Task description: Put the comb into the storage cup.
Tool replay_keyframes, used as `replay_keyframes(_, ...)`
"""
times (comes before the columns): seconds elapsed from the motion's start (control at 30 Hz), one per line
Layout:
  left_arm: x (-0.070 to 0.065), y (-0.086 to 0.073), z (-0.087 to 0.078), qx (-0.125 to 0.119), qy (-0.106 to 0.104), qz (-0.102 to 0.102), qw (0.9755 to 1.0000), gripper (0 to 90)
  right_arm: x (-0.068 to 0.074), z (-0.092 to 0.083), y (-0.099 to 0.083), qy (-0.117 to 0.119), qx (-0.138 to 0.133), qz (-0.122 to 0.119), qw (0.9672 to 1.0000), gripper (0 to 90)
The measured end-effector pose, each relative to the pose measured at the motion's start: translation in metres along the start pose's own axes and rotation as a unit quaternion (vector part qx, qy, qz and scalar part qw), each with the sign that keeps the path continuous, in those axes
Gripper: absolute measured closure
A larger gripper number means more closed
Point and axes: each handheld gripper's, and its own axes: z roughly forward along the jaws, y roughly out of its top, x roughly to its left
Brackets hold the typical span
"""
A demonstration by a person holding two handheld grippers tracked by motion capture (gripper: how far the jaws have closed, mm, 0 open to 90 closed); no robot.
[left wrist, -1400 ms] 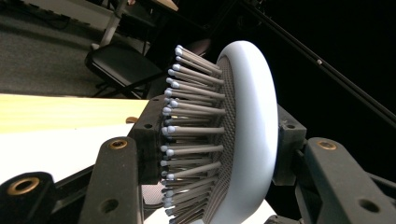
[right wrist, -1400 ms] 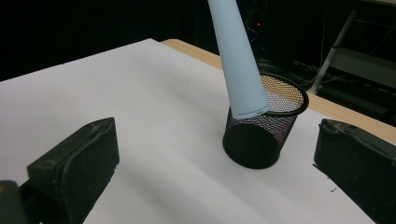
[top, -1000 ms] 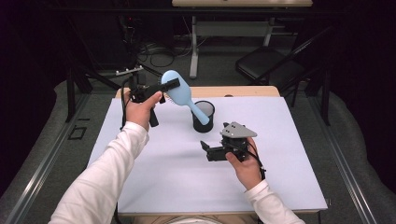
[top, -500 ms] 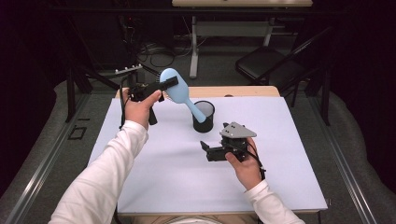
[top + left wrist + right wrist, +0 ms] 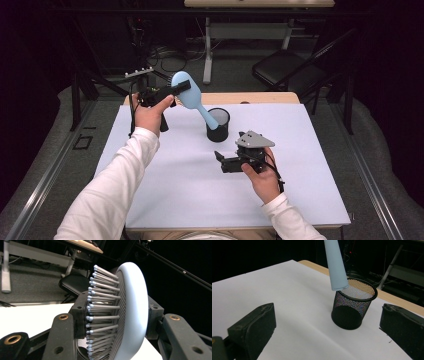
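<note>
A light blue hairbrush (image 5: pixel 201 110) hangs tilted above the white table, bristle head up and to the left, handle slanting down to the right. My left gripper (image 5: pixel 181 88) is shut on the brush head (image 5: pixel 130 310), one pad on the bristles and one on the smooth back. The handle's tip (image 5: pixel 336 267) hovers at the near rim of an upright black mesh cup (image 5: pixel 218 126) (image 5: pixel 352 306); I cannot tell if they touch. My right gripper (image 5: pixel 221 162) (image 5: pixel 327 325) rests low in front of the cup, open, with nothing between its jaws.
The white tabletop (image 5: pixel 165 185) has a wooden strip (image 5: pixel 260 98) along its far edge, just behind the cup. Beyond the table stand a black folding chair (image 5: pixel 290 75) and a desk leg (image 5: pixel 207 55) on grey floor, with cables.
</note>
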Motion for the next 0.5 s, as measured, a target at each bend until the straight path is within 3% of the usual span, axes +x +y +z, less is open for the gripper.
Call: replay_keyframes(0.5, 0.0013, 0.0022, 0.0067, -0.006, 0.011, 0.002, 0.9999, 50.5, -0.0008, 0.0001, -0.0005, -0.001, 0.002, 0.001, 1.0000, 0.3)
